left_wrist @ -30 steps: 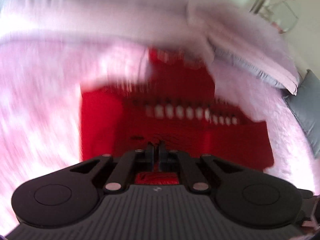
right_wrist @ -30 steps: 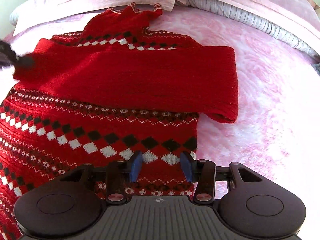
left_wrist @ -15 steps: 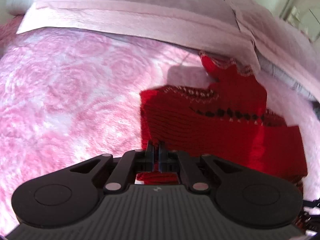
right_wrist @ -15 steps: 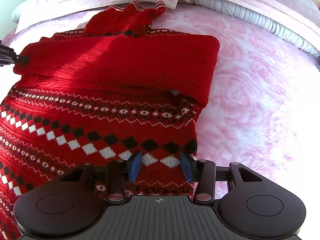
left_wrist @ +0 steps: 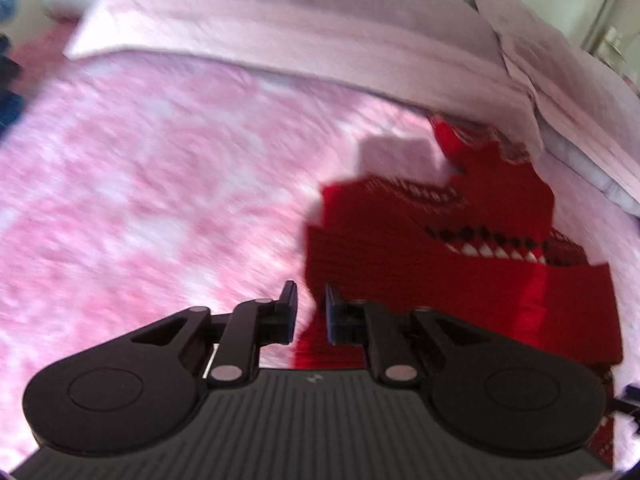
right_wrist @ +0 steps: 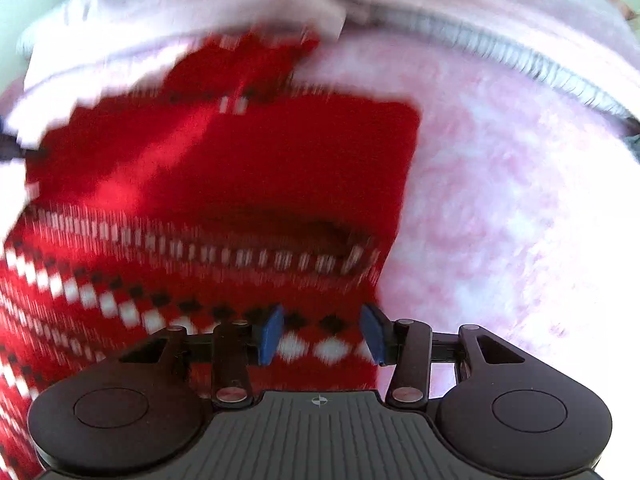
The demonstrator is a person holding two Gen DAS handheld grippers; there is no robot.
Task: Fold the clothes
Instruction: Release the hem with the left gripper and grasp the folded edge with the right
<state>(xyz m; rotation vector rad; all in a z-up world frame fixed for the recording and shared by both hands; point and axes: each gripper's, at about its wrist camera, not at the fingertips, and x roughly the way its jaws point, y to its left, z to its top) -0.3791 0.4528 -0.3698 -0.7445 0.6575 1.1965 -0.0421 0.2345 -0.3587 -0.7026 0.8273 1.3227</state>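
Note:
A red knit sweater (right_wrist: 224,168) with black and white diamond bands lies on a pink bedspread (right_wrist: 500,208). Its plain red sleeves are folded across the chest. In the left wrist view the sweater (left_wrist: 460,272) lies to the right. My left gripper (left_wrist: 308,312) is open and empty at the sweater's left edge, over the bedspread (left_wrist: 140,200). My right gripper (right_wrist: 320,334) is open and empty, just above the diamond band near the sweater's right edge. Both views are blurred by motion.
Pale pink pillows (left_wrist: 280,36) and a folded striped quilt (right_wrist: 520,64) lie along the head of the bed behind the sweater. A blue and dark object (left_wrist: 8,80) shows at the far left edge.
My left gripper has opened and let go of the red sleeve, which now lies across the chest. The folded sleeve's end has moved left. My right gripper stays open.

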